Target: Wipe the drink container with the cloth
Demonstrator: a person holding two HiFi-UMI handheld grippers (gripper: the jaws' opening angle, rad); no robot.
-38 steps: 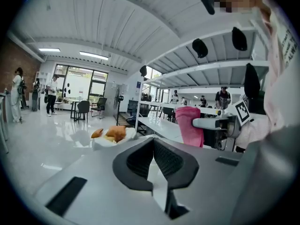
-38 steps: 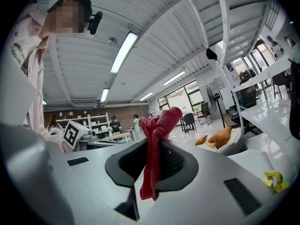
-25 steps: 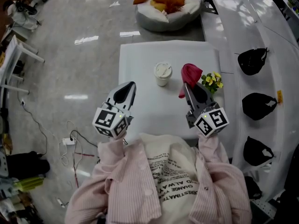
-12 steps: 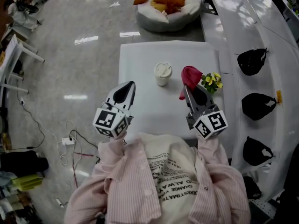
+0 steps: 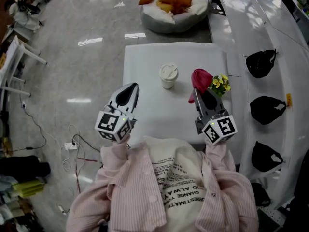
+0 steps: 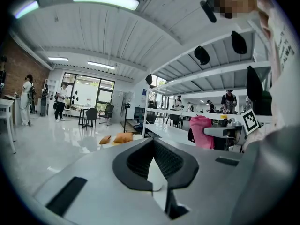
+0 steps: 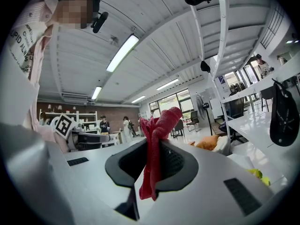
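Observation:
A white lidded drink cup [image 5: 168, 76] stands upright near the middle of the white table [image 5: 145, 57]. My right gripper [image 5: 201, 92] is shut on a red cloth [image 5: 200, 77], which bunches above the jaws and hangs to the right of the cup. In the right gripper view the cloth [image 7: 157, 139] drapes down between the pinching jaws. My left gripper [image 5: 126, 94] is shut and holds nothing; it hovers over the table's left front part, apart from the cup. Its own view shows the jaws [image 6: 157, 172] closed with the far cloth [image 6: 202, 131] beyond.
Yellow flowers [image 5: 218, 83] sit at the table's right edge beside the cloth. A white beanbag with orange cushions [image 5: 175, 4] lies beyond the table. A white shelf unit with black caps [image 5: 261, 63] runs along the right. Cables [image 5: 72, 146] lie on the floor at left.
The right gripper and red cloth have shifted slightly to the right, toward the flowers. The left gripper and the cup have stayed put.

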